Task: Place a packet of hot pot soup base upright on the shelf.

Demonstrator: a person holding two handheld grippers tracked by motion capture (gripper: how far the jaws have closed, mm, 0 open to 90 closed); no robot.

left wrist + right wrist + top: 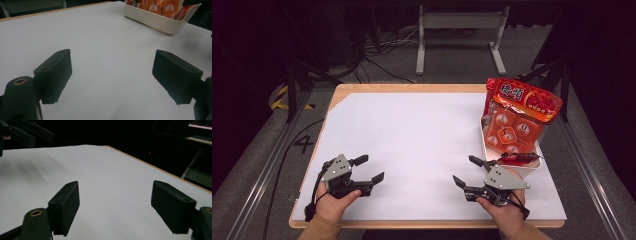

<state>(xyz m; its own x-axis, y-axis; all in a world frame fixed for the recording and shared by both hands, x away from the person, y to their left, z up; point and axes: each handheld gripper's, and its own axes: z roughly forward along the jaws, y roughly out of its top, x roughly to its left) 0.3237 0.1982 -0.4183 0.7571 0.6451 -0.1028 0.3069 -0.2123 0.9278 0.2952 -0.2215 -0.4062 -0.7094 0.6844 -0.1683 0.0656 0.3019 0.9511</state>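
Observation:
A white bin [486,146] stands at the right side of the white-covered table [412,135]; a large orange-red snack bag [521,112] with small packets inside leans out of it. The bin [160,21] also appears far off in the left gripper view. My left gripper [371,168] rests near the front left, open, nothing between its black jaws [112,75]. My right gripper [467,171] sits near the front right, just in front of the bin, open and empty [115,205]. In the right gripper view the left gripper [25,132] shows at the top left.
A dark red packet [518,159] lies across the bin's near rim. The wooden table edge [412,88] runs along the back. Behind the table stand a grey metal frame [459,35] and cables on the floor.

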